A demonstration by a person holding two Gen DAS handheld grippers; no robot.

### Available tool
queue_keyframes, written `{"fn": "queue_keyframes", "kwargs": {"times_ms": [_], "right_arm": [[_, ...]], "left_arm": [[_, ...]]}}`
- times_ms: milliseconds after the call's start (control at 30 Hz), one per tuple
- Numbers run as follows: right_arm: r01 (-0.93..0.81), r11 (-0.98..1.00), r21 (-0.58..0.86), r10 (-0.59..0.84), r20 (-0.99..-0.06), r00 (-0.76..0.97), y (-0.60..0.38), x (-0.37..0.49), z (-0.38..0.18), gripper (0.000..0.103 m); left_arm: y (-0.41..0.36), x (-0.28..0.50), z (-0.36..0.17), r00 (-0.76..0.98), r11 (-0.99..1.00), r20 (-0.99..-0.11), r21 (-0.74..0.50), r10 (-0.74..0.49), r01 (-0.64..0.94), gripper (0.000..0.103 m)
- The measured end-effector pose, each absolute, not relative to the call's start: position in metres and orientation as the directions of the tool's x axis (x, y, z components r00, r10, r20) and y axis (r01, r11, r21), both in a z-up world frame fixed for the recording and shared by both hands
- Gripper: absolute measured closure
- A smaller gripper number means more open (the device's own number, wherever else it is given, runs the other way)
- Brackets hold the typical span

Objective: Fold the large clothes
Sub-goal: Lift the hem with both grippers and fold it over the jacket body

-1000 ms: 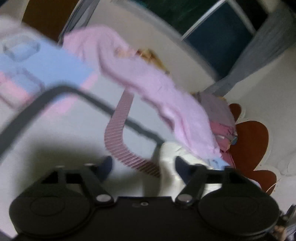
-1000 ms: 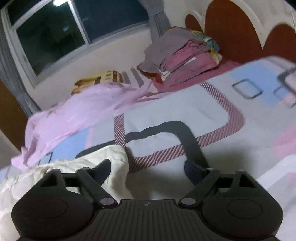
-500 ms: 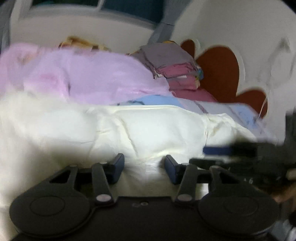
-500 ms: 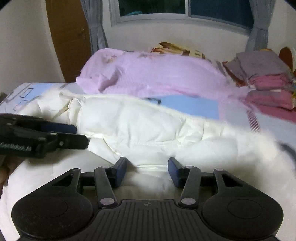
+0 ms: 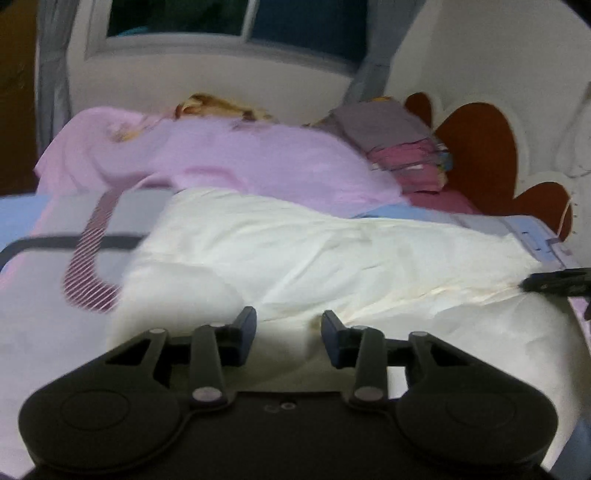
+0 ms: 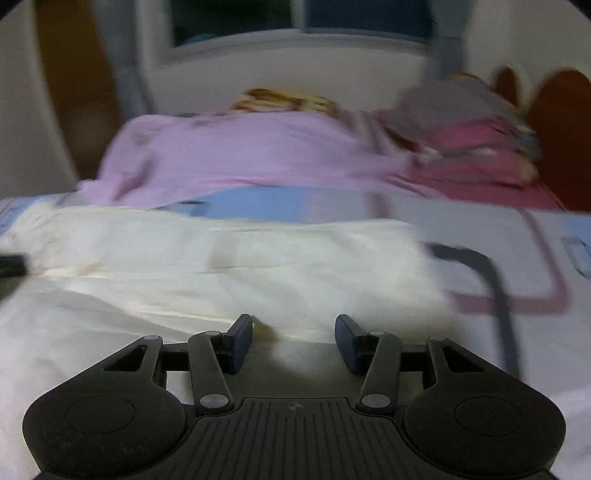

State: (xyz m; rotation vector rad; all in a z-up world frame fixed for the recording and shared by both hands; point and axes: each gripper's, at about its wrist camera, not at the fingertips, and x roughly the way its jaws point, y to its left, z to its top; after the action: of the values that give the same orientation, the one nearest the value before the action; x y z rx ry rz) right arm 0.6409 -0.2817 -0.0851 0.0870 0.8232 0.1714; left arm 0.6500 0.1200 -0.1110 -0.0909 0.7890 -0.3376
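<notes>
Left wrist view: left gripper point(image 5: 289, 326) low over cream garment point(image 5: 332, 258), jaws closing, cloth between them, pads not yet pressing. Garment spread across patterned bedsheet point(image 5: 44, 314). Right gripper point(image 5: 554, 282) at garment's right edge (only dark tip visible). Behind: pink cloth point(image 5: 240, 162), stack of folded clothes point(image 5: 402, 144), brown headboard point(image 5: 484, 147), window point(image 5: 229, 18).

Right wrist view (blurred): right gripper point(image 6: 293, 330) spread partway over cream garment point(image 6: 221, 266), no grip visible. Pink cloth point(image 6: 240, 155) beyond, folded stack point(image 6: 469, 125) at right, door point(image 6: 70, 81) at left.
</notes>
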Motion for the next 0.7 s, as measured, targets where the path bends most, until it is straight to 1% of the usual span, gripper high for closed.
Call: {"fn": "queue_keyframes", "kwargs": {"times_ms": [67, 133, 233, 300, 367, 400, 433, 467, 533, 633, 700], "right_arm": [[-0.083, 0.984, 0.16, 0.175, -0.743, 0.646, -0.29, 0.645, -0.099, 0.054], [-0.066, 0.983, 0.171, 0.173, -0.743, 0.647, -0.289, 0.65, -0.111, 0.054], [-0.038, 0.986, 0.161, 0.147, -0.75, 0.645, -0.286, 0.654, -0.107, 0.053], [-0.015, 0.988, 0.152, 0.122, -0.727, 0.676, -0.287, 0.641, -0.091, 0.053], [-0.032, 0.986, 0.162, 0.133, -0.668, 0.732, -0.288, 0.622, -0.073, 0.039], [-0.075, 0.983, 0.165, 0.163, -0.626, 0.762, -0.283, 0.613, -0.062, 0.036], [-0.109, 0.981, 0.162, 0.186, -0.613, 0.768, -0.276, 0.61, -0.057, 0.036], [-0.134, 0.98, 0.15, 0.199, -0.611, 0.767, -0.266, 0.613, -0.05, 0.036], [-0.177, 0.974, 0.139, 0.225, -0.617, 0.754, -0.243, 0.628, -0.041, 0.036], [-0.219, 0.966, 0.135, 0.251, -0.686, 0.683, -0.21, 0.659, -0.047, 0.036], [-0.227, 0.97, 0.089, 0.219, -0.725, 0.653, -0.192, 0.675, -0.058, 0.036]], "left_arm": [[0.124, 0.653, -0.12, 0.643, 0.944, -0.692, -0.217, -0.329, 0.249, 0.065], [0.123, 0.659, -0.127, 0.647, 0.948, -0.693, -0.223, -0.318, 0.228, 0.065], [0.121, 0.66, -0.124, 0.643, 0.954, -0.705, -0.216, -0.299, 0.206, 0.066], [0.118, 0.652, -0.111, 0.654, 0.96, -0.703, -0.191, -0.28, 0.205, 0.057], [0.111, 0.631, -0.094, 0.709, 0.964, -0.655, -0.136, -0.261, 0.229, 0.027], [0.106, 0.623, -0.085, 0.736, 0.961, -0.622, -0.119, -0.268, 0.25, 0.024], [0.101, 0.622, -0.078, 0.744, 0.955, -0.604, -0.12, -0.286, 0.271, 0.026], [0.094, 0.626, -0.072, 0.738, 0.947, -0.598, -0.132, -0.312, 0.293, 0.031], [0.074, 0.642, -0.065, 0.712, 0.931, -0.607, -0.155, -0.354, 0.331, 0.037], [0.047, 0.669, -0.076, 0.635, 0.917, -0.677, -0.163, -0.372, 0.363, 0.037], [0.036, 0.687, -0.09, 0.621, 0.928, -0.713, -0.118, -0.327, 0.353, 0.037]]}}
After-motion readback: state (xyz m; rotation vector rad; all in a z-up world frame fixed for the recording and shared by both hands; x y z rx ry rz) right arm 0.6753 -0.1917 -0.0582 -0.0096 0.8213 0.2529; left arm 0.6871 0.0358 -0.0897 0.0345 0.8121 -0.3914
